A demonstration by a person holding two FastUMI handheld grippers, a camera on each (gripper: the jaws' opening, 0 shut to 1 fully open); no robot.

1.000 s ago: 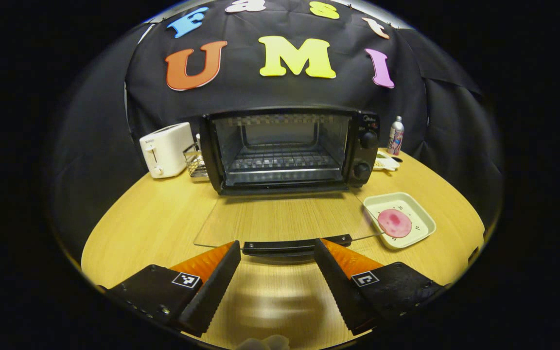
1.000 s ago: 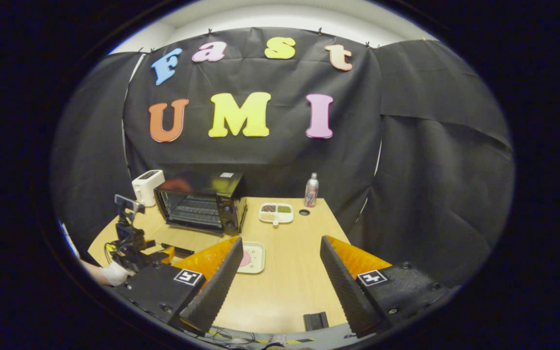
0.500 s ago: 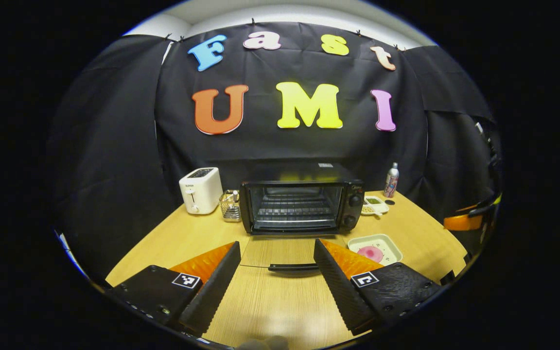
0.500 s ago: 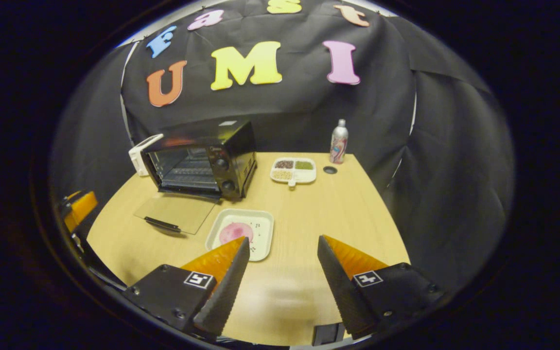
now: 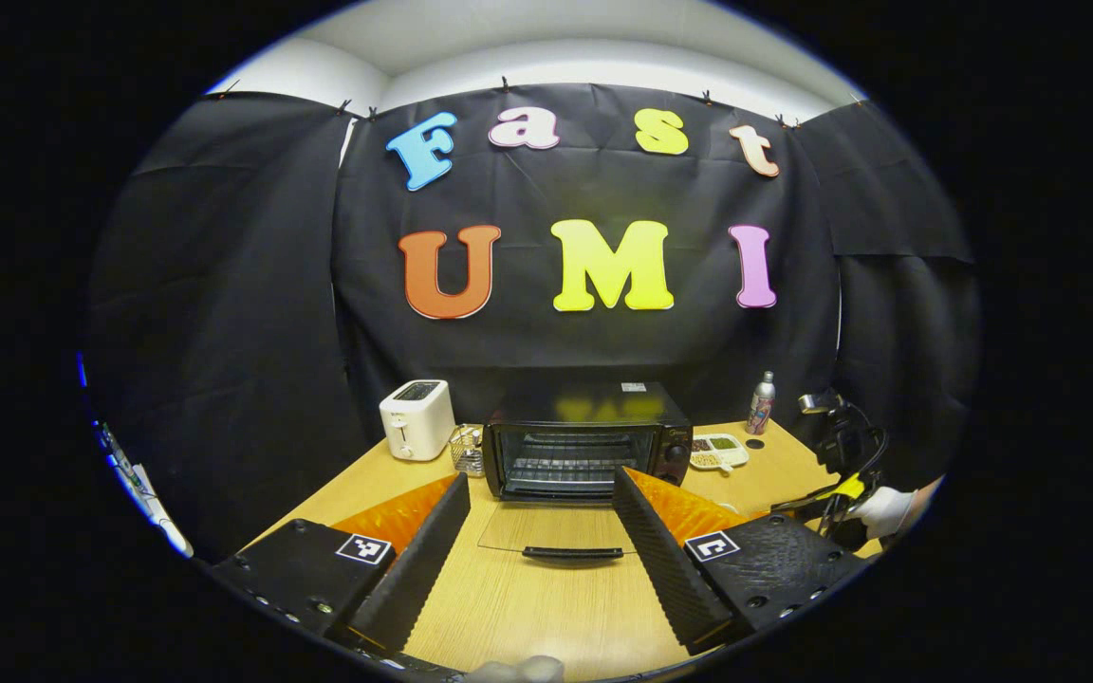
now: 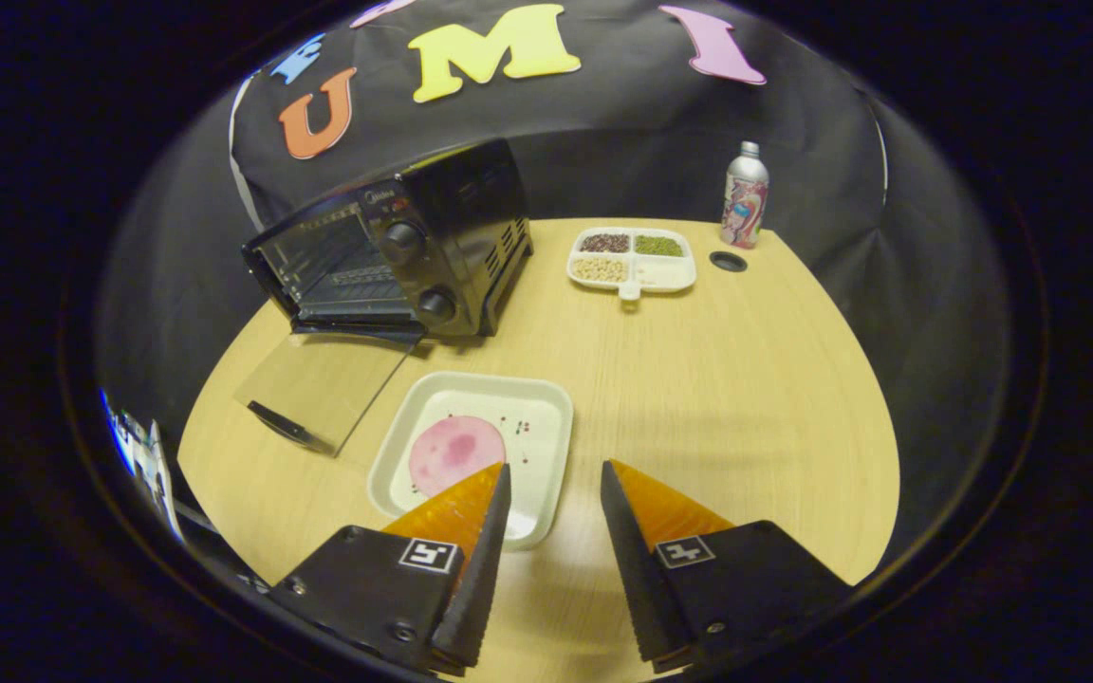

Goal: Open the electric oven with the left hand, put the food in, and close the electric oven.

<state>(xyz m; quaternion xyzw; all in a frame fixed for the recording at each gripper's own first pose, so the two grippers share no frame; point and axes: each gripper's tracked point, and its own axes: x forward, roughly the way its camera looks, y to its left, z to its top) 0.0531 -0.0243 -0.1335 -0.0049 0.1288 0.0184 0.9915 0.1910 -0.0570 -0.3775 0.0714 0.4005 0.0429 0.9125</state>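
In the left gripper view, the left gripper (image 5: 539,517) hangs above the near part of the wooden table (image 5: 527,617), its fingers spread wide with nothing between them. Beyond the tips the electric oven (image 5: 587,444) stands at the back of the table with its glass door (image 5: 546,529) folded down flat onto the table, the dark handle (image 5: 572,553) at the door's near edge. A white toaster (image 5: 416,419) sits to the oven's left, with a small wire rack (image 5: 467,450) between them. A divided dish (image 5: 718,452) and a bottle (image 5: 761,402) sit to the oven's right. At the right edge, a gloved hand (image 5: 881,509) holds the other gripper.

In the right gripper view, the right gripper (image 6: 553,467) hovers low over the table, its fingers set at a moderate gap and gripping nothing. One finger overlaps the near corner of the white square tray (image 6: 537,432), which holds the round pink food (image 6: 456,451). The tray lies just beside the open oven door, in front of the oven.
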